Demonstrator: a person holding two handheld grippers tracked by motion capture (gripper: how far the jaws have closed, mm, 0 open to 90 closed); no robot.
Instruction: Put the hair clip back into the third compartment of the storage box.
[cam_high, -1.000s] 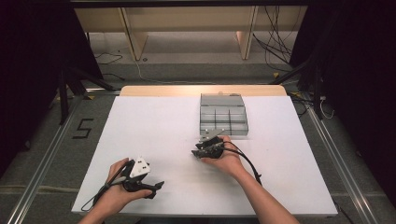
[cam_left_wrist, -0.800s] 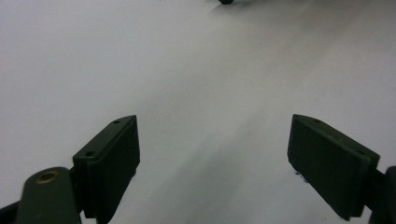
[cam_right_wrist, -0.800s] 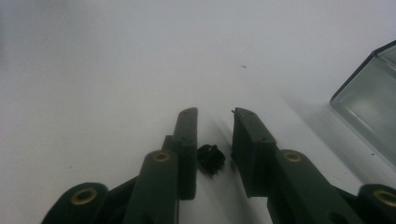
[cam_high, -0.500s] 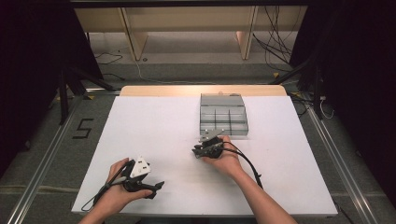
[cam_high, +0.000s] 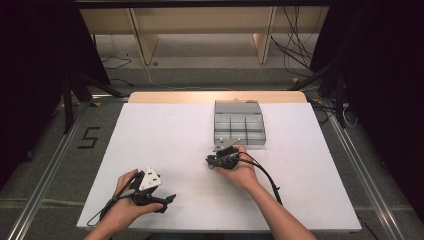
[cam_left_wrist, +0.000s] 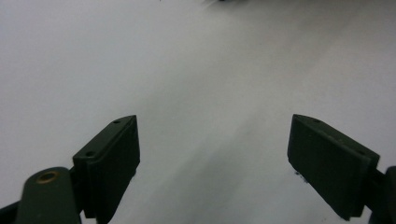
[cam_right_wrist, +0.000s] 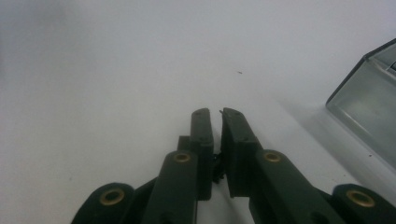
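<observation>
My left gripper (cam_high: 167, 202) lies low over the white table (cam_high: 165, 130) near its front left, held in a hand, a white block on top. Its jaws stand wide open (cam_left_wrist: 212, 154) with bare table between them. My right gripper (cam_high: 210, 161) is at the table's middle, just in front of a grey compartment box (cam_high: 239, 125), and points left. In the right gripper view its jaws (cam_right_wrist: 217, 114) are shut to a narrow slit, with a tiny dark piece (cam_right_wrist: 216, 161) pinched between them; I cannot tell what it is. The box's corner (cam_right_wrist: 369, 107) shows to the right.
The box has several compartments and an opened lid at its far side. A black cable (cam_high: 267, 180) trails from the right gripper toward the front edge. A wooden strip (cam_high: 215, 96) runs along the table's far edge. Bare table lies left of the box.
</observation>
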